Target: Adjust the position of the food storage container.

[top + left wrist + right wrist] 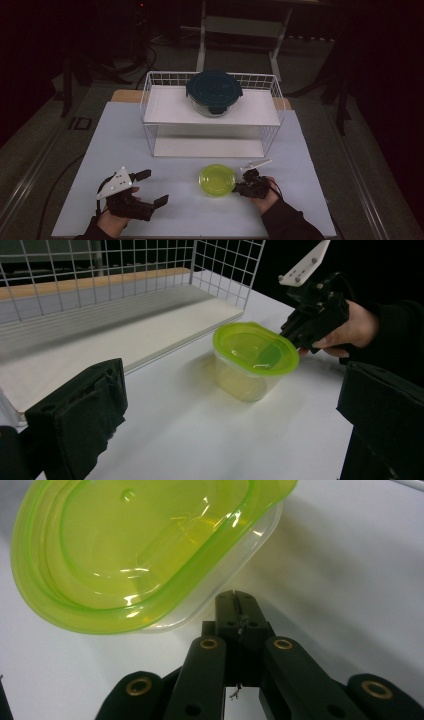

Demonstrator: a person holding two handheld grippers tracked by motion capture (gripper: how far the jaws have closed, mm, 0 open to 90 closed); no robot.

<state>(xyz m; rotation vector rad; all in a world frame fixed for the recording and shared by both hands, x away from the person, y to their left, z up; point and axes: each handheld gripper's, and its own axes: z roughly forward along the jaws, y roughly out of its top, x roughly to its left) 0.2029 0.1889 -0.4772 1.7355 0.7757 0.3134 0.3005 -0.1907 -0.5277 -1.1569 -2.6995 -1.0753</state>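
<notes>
Right gripper [244,185]: jaws together, tips just beside green-lidded container [217,179]. Left gripper [151,188]: jaws apart, nothing between, container well ahead.

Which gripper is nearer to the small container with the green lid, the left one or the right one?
The right. The right gripper, jaws shut, is right beside the green-lidded container, at its rim. The left gripper is open and stands well apart from it across bare table.

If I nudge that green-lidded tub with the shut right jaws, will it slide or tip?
The green-lidded tub looks like thin clear plastic with nothing visible inside, so probably light; it would likely slide on the smooth white table. A high push by the right gripper at the overhanging lid might tip it or lift the lid. The glossy plastic looks slippery.
</notes>
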